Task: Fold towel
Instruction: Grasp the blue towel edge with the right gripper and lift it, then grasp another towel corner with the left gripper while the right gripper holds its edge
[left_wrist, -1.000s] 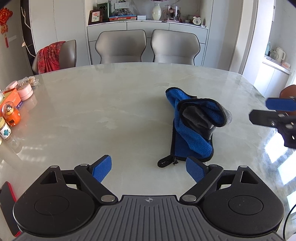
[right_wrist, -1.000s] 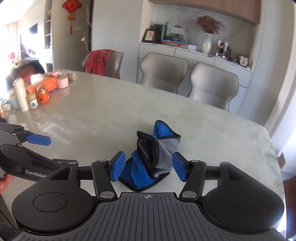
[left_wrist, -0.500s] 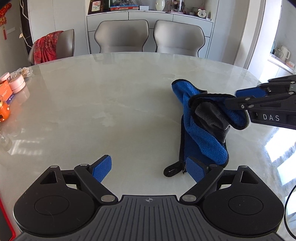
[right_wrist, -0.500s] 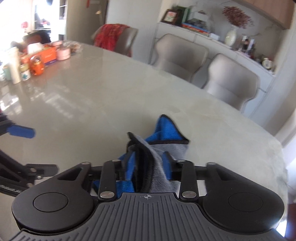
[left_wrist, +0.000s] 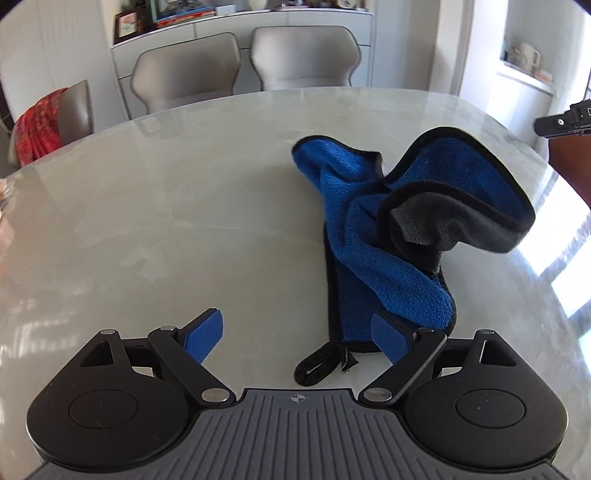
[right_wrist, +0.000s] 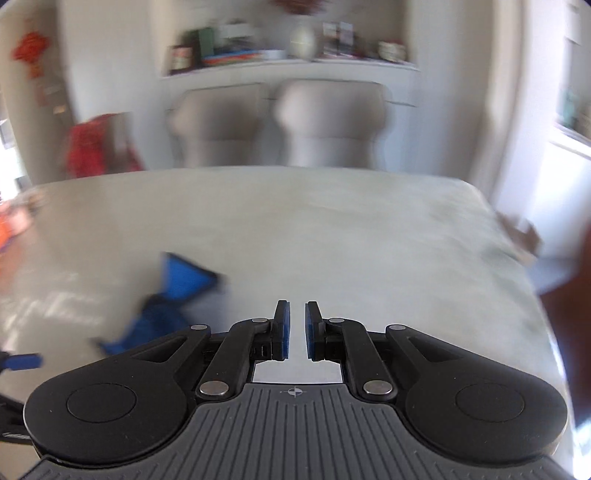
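Observation:
A blue towel (left_wrist: 384, 236) with a grey back and black edging lies crumpled on the marble table (left_wrist: 184, 206); one flap arches up at its right. Its black hanging loop (left_wrist: 317, 365) lies by the near corner. My left gripper (left_wrist: 295, 332) is open, its right finger pad (left_wrist: 389, 338) touching or just over the towel's near corner. My right gripper (right_wrist: 295, 328) is nearly shut with a narrow gap and nothing between the pads. It is off to the right of the towel (right_wrist: 173, 295), which shows blurred at the left of the right wrist view. Its black body shows at the left wrist view's right edge (left_wrist: 565, 120).
Two grey chairs (left_wrist: 243, 66) stand at the table's far side, with a third carrying a red cloth (left_wrist: 37, 129) at the left. A cabinet shelf with ornaments lines the back wall. The table's right edge (right_wrist: 517, 258) lies close to my right gripper.
My right gripper let go of the towel flap and swung away to the right, its jaws still nearly closed. The flap stays arched up. My left gripper moved closer to the towel's near corner.

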